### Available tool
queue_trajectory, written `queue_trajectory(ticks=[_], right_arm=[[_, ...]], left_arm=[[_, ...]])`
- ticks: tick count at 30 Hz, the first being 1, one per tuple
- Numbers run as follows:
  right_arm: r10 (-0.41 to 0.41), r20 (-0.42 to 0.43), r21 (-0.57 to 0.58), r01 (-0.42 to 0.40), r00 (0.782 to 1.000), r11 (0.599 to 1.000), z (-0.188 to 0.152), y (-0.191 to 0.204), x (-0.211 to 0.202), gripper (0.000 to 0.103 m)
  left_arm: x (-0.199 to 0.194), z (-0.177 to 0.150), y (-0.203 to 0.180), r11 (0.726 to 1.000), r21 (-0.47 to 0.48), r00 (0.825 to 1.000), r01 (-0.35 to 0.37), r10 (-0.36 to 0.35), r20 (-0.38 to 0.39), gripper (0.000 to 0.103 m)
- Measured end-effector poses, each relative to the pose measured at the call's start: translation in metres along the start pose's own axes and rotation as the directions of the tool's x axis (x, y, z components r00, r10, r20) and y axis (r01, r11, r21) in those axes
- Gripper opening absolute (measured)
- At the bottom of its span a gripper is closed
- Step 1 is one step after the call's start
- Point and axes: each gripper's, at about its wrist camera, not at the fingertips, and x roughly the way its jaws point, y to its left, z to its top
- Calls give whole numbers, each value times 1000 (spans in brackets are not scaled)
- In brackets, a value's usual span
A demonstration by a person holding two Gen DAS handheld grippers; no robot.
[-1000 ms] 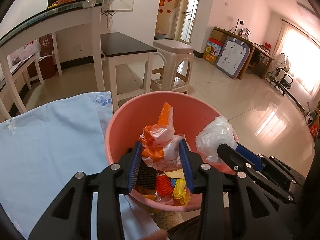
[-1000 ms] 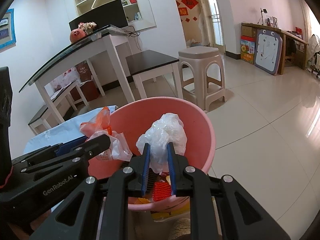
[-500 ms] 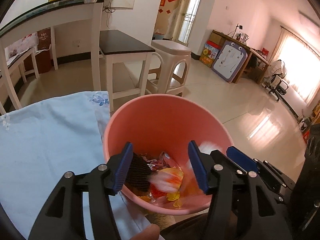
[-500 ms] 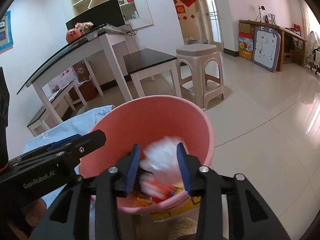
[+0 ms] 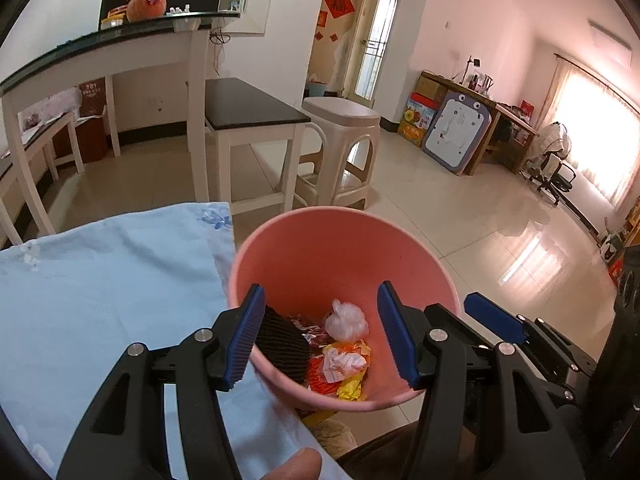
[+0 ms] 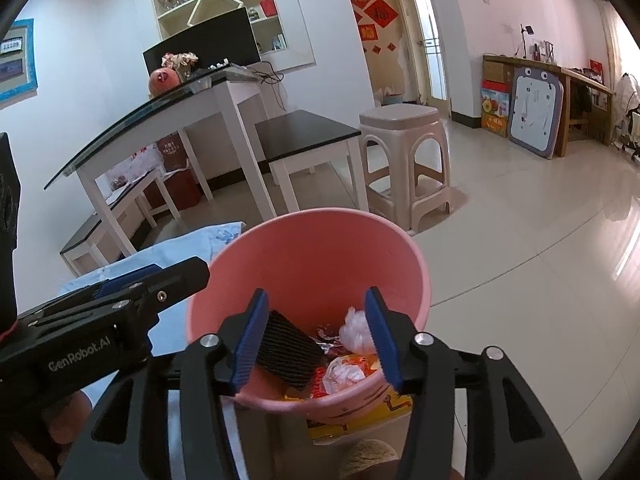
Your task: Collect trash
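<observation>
A pink bin stands beside a blue-clothed table. Inside it lie a clear crumpled plastic bag, an orange-and-white wrapper, a dark ribbed piece and yellow scraps. My left gripper hangs open above the bin's near rim with nothing between its blue pads. My right gripper hovers over the bin too, its jaws still opening and empty. The right gripper's fingers show at the left view's right side.
A beige plastic stool and a dark-topped bench stand just beyond the bin. A glass-topped white desk is at the back left. Glossy tiled floor spreads to the right. Yellow packaging lies under the bin.
Both grippers opened and dropped their loads: the orange-and-white wrapper and the clear plastic bag fell into the bin. Both grippers rose slightly.
</observation>
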Motion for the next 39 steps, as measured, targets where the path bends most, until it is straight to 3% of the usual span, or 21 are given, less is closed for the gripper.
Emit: queue_trajectory(ticks=[18,39], right_arm=[[31,96,-47,-27,995,999,-13,48,-73,66],[51,107,-146,-35,993,989,-41,106,-104,67]], left_arm=[[-70,-13,28,995,-18,993,-94,95,70,59],[-131,-50,69,981,-83,975,-177,186,120,59]])
